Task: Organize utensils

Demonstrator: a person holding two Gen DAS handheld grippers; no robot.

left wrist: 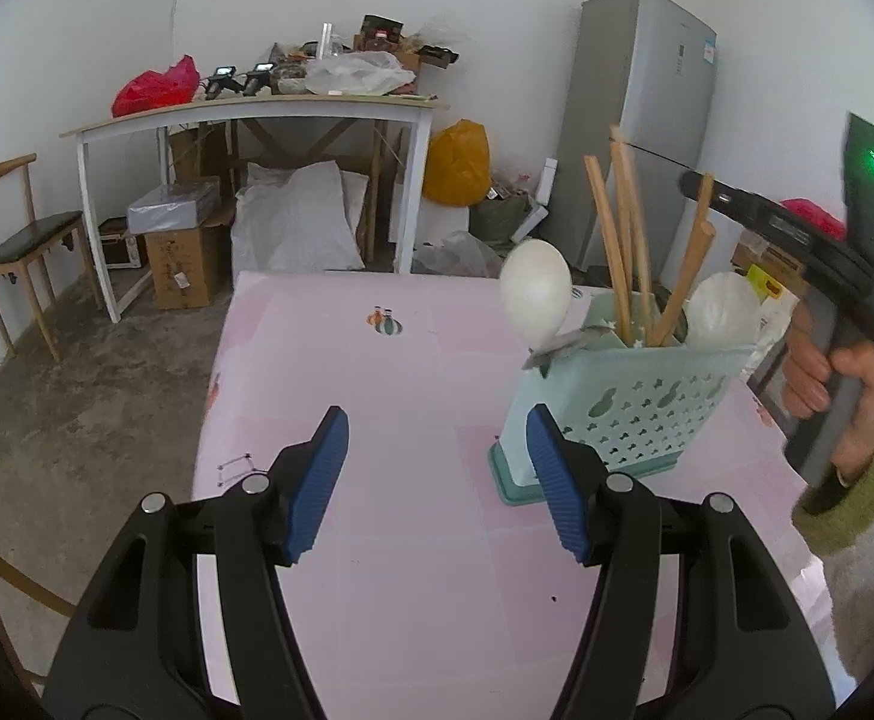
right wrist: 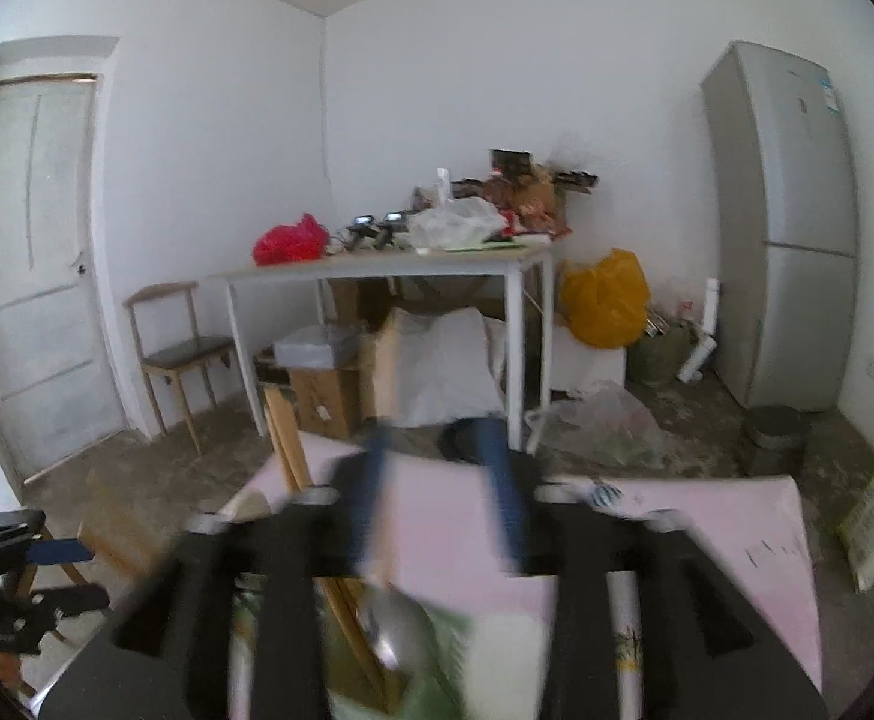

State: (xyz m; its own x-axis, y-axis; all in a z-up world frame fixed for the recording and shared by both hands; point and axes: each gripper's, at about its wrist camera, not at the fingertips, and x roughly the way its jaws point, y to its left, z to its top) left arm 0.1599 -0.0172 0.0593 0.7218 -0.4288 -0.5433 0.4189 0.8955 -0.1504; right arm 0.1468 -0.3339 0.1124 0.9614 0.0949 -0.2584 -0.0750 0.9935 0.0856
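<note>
The left wrist view gave the clear account. The left tool [left wrist: 437,480], with its blue ribbed pads set apart and nothing between them, hung over the pink-covered bench [left wrist: 389,372]. Just beyond its right pad stood the pale green perforated plastic utensil holder [left wrist: 628,414] on the bench, carrying several upright wooden chopsticks [left wrist: 619,240] and two white spoons, one bowl [left wrist: 535,291] raised at the holder's near corner and another [left wrist: 721,312] at the far side. A metal utensil [left wrist: 562,345] lay across the rim by the first spoon; its kind was hard to make out. At the right edge a hand in a green knitted cuff [left wrist: 838,396] gripped the handle of the other device, whose fingers lay behind the holder, out of sight.

The right wrist view was smeared by motion. It showed the right tool [right wrist: 442,492] with its blue pads apart over the holder, whose green rim [right wrist: 454,648] blurred below, with a grey metal spoon bowl [right wrist: 398,630] and wooden sticks [right wrist: 287,438] beneath. No pad pressed on anything I could see. This view alone took in the door [right wrist: 35,264] and the left tool at the lower left corner.
</note>
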